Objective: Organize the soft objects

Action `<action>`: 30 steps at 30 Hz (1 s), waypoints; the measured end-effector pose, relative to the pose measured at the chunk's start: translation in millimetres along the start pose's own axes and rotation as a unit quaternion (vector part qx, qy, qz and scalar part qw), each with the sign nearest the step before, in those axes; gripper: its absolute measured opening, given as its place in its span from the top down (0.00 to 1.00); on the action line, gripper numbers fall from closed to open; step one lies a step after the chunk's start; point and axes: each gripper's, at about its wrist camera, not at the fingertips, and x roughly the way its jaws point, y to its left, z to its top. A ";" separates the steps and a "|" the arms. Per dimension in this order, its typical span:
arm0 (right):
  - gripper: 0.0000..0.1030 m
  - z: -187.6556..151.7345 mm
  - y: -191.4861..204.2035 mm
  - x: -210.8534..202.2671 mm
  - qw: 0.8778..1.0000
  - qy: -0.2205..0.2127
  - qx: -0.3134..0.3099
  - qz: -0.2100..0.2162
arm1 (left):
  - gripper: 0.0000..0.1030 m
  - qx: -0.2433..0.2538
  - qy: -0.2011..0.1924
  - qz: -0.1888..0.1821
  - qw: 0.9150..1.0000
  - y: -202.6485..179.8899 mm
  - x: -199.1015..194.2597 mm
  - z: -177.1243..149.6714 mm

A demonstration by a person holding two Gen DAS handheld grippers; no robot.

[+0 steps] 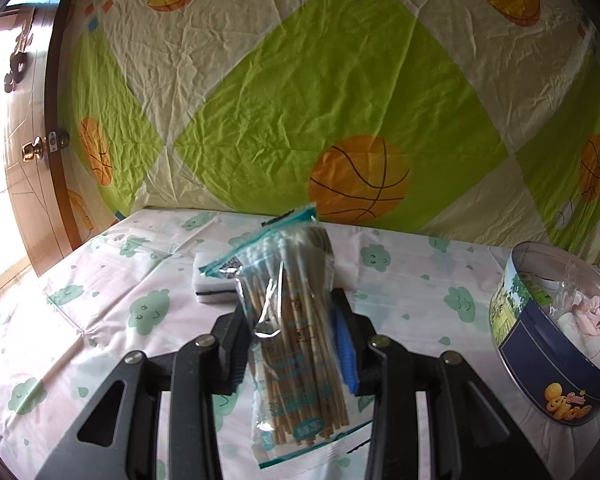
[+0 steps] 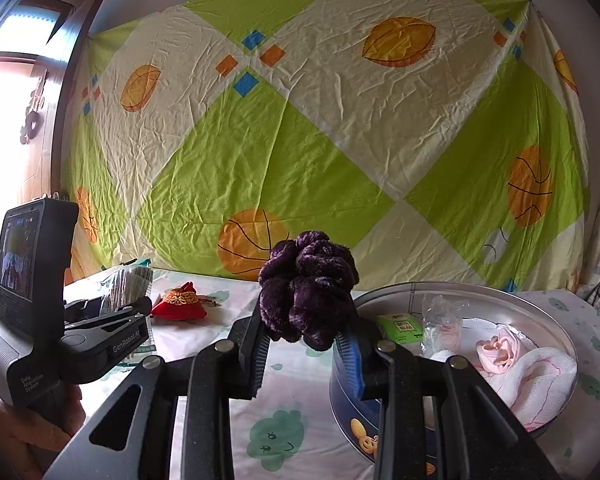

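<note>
Cotton swabs in a clear bag (image 1: 296, 344) stand clamped between the left gripper (image 1: 294, 344) jaws, above the cloud-print tablecloth (image 1: 100, 320). A white sponge (image 1: 214, 284) lies just beyond. The right gripper (image 2: 306, 344) pinches a purple scrunchie (image 2: 308, 284) beside the round tin's (image 2: 556, 320) left rim; a red pouch (image 2: 182, 302) sits farther back, near the hanging sheet (image 2: 320, 140).

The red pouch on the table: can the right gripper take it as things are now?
Probably not yet: the right gripper is shut on the purple plush scrunchie. The red pouch itself lies uncovered.
</note>
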 end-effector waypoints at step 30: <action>0.66 2.7 -79.8 -28.8 0.997 -0.035 0.001 -0.071 | 0.65 0.047 0.006 -0.056 0.997 -107.1 -24.5 -16.5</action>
